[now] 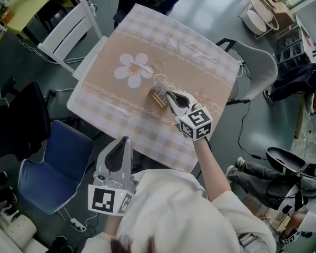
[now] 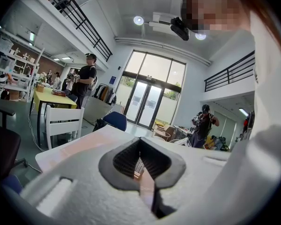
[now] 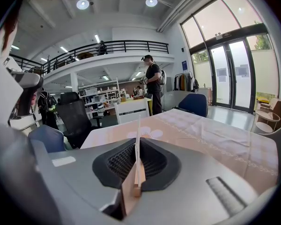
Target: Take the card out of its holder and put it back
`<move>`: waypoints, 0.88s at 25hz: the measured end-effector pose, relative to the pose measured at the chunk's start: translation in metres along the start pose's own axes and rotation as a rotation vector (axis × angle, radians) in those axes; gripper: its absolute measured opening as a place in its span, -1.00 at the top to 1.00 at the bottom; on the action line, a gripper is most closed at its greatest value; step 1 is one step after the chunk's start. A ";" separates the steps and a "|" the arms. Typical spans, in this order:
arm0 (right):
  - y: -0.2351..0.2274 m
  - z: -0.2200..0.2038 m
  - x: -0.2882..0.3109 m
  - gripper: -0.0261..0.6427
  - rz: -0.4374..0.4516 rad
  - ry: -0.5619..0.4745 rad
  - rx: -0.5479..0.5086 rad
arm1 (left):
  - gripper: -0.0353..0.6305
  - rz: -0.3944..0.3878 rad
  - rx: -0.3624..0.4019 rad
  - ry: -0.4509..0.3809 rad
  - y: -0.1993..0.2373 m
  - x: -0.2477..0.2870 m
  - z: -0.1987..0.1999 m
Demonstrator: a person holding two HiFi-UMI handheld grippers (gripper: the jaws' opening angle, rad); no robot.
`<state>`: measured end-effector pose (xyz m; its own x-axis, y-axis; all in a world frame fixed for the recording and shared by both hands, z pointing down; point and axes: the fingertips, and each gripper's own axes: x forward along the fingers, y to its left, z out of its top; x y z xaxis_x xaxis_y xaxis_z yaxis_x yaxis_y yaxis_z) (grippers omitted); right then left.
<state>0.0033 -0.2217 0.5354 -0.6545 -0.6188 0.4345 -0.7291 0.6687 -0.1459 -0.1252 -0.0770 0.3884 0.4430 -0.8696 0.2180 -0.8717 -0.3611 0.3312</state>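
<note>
Pinching the thin white card (image 3: pixel 138 139) edge-on between nearly closed fingers (image 3: pixel 122 162), the right gripper (image 1: pixel 168 94) could buckle it against the small wooden holder (image 1: pixel 157 97) just beyond their tips — the left gripper (image 1: pixel 124 142), shut and empty, steadies nothing.

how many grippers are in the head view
2. The left gripper is by the table's near edge, jaws shut and empty; the right gripper is over the table at the holder, jaws shut on the card. None seems hidden.
</note>
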 end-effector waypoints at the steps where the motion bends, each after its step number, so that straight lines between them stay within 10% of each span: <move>1: 0.000 -0.001 0.000 0.87 0.000 0.001 0.001 | 0.89 0.001 0.000 0.000 0.000 0.000 0.000; 22: -0.003 -0.018 0.008 0.87 0.000 0.029 0.019 | 0.89 -0.002 -0.001 -0.001 0.000 0.001 0.001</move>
<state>0.0036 -0.2212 0.5554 -0.6484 -0.6066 0.4601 -0.7331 0.6604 -0.1624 -0.1250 -0.0781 0.3876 0.4443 -0.8694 0.2164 -0.8707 -0.3622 0.3326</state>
